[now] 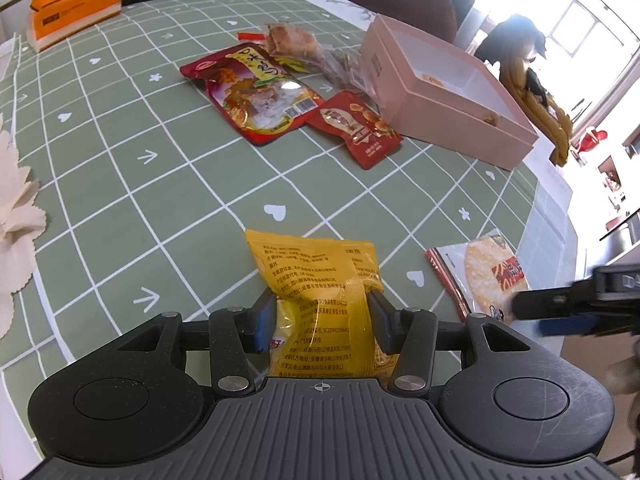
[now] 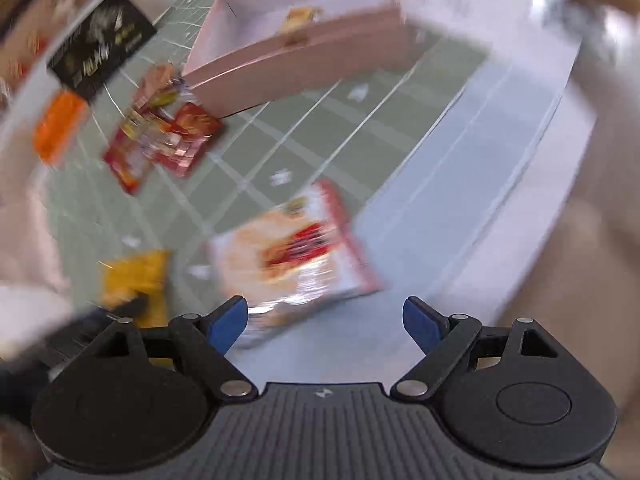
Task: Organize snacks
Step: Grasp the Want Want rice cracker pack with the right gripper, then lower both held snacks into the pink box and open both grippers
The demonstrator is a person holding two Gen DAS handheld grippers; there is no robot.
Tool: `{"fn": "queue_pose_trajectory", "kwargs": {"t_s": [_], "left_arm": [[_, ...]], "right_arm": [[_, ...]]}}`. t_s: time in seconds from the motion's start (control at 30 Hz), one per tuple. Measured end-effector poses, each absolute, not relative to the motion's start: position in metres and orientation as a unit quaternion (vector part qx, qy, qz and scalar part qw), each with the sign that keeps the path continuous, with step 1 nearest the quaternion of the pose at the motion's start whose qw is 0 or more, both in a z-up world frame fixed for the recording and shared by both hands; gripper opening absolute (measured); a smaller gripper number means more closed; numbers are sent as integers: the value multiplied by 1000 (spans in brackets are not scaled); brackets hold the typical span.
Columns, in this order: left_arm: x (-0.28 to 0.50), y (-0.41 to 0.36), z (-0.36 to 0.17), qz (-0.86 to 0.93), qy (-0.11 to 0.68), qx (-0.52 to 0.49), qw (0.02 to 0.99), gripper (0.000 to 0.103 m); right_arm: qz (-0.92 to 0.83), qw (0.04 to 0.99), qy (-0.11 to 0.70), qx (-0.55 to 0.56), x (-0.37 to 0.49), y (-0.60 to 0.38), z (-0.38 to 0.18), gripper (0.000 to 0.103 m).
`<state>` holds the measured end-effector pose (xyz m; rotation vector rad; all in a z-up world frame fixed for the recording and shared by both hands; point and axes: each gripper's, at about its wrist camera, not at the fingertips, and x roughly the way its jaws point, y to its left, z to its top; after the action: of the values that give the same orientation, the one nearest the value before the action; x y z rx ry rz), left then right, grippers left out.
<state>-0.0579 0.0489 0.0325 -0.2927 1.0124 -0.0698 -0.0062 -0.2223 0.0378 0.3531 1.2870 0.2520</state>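
Already your left gripper (image 1: 322,312) pinches the yellow snack packet (image 1: 316,280) mid-body; it's light, crinkly, slippery. Your right gripper (image 2: 325,322) gapes empty near the table's edge.

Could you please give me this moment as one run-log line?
left gripper: shut on yellow snack packet | right gripper: open, above rice cracker packet | pink box: open

Tablecloth (image 1: 120,200): sage green, white grid lines, small white hearts and arrows. Box (image 1: 452,120): pale pink. Nearest packet (image 1: 316,276): yellow, dark print. Two packets (image 1: 256,92) (image 1: 356,128): red. Tissue pack (image 1: 76,8): orange. Cracker packet (image 1: 480,268): white, red-edged.
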Motion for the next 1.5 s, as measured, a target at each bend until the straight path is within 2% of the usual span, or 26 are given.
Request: {"fn": "queue_pose_trajectory", "kwargs": {"t_s": [0.13,0.4,0.57,0.63,0.67,0.8,0.97,1.13,1.23,1.37,1.5], "left_arm": [[-62,51,33,-34,484,-142,863,54],[-64,49,33,-32,485,-140,862,54],[-65,45,34,-28,489,-128,863,54],[-64,44,34,-26,490,-126,862,54],[-64,43,34,-25,491,-124,862,54],[-65,40,33,-28,478,-131,868,53],[-62,28,50,-51,424,-150,892,52],[6,19,126,-89,340,-147,925,52],[70,10,155,-111,333,-157,923,53],[156,-11,139,-129,365,-165,907,53],[210,-30,91,-138,435,-172,873,53]], "right_arm": [[119,760,616,173,2,-197,26,88],[83,818,566,60,50,-149,29,92],[60,826,560,-12,44,-133,22,92],[62,830,554,-26,35,-133,22,87],[64,833,549,-29,31,-132,23,76],[104,835,540,-24,18,-143,33,76],[139,845,516,9,14,-173,54,76],[157,884,439,41,49,-206,124,76],[155,903,398,41,102,-222,179,76],[166,897,405,59,177,-233,194,77],[152,882,443,62,227,-233,160,77]]}}
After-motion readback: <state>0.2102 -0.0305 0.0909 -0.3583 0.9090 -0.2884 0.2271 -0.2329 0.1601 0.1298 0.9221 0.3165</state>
